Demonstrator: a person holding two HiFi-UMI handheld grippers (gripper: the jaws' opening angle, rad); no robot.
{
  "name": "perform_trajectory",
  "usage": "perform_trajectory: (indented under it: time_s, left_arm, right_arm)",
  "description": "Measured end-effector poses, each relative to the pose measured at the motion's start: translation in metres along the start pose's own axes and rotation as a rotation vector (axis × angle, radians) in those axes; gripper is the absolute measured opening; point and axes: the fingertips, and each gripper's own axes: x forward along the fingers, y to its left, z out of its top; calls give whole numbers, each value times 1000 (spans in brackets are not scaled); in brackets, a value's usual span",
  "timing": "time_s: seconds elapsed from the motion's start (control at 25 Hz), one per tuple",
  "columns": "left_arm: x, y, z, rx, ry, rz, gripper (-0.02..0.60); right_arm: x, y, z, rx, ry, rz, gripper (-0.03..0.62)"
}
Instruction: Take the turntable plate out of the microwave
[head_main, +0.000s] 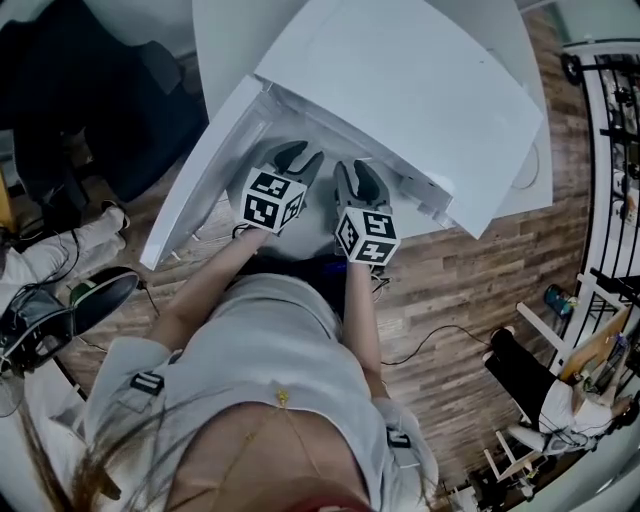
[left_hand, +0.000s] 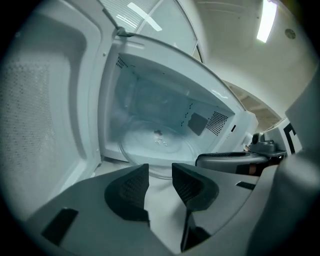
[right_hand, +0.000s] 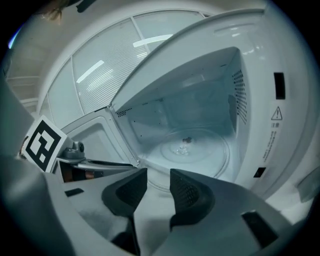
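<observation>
A white microwave (head_main: 400, 90) stands with its door (head_main: 200, 170) swung wide to the left. The clear glass turntable plate (left_hand: 160, 150) lies flat on the cavity floor, and it is also seen as a round plate (right_hand: 192, 152) in the right gripper view. My left gripper (left_hand: 160, 172) hovers just in front of the plate's near rim, jaws apart with nothing between them. My right gripper (right_hand: 158, 177) sits beside it at the cavity mouth, also open and holding nothing. In the head view the left gripper (head_main: 300, 158) and the right gripper (head_main: 358, 178) point side by side into the opening.
The microwave rests on a round white table (head_main: 535, 180). The open door walls off the left side. Cables (head_main: 440, 335) trail over the wooden floor, another person's legs (head_main: 530, 385) are at lower right, and a metal rack (head_main: 610, 150) stands at right.
</observation>
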Motion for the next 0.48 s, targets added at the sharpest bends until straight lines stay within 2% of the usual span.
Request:
perform_trajectory:
  time_s: [0.08,0.28,0.36,0.48]
  left_arm:
    - [1,7,-1,-41,4,15,148]
    - [10,22,2,-179,-2,21,194]
    - [15,26,-2,-246,5,15,226]
    - [23,29,-7,-289,10,12,241]
  right_arm:
    - [1,-6,-2,78,-5,-15,155]
    - [2,-30,-13,408,-44,-76,199]
    - [4,-38,-21,472,-35,-94,228]
    - [10,-45,-28,509,-28,-92,241]
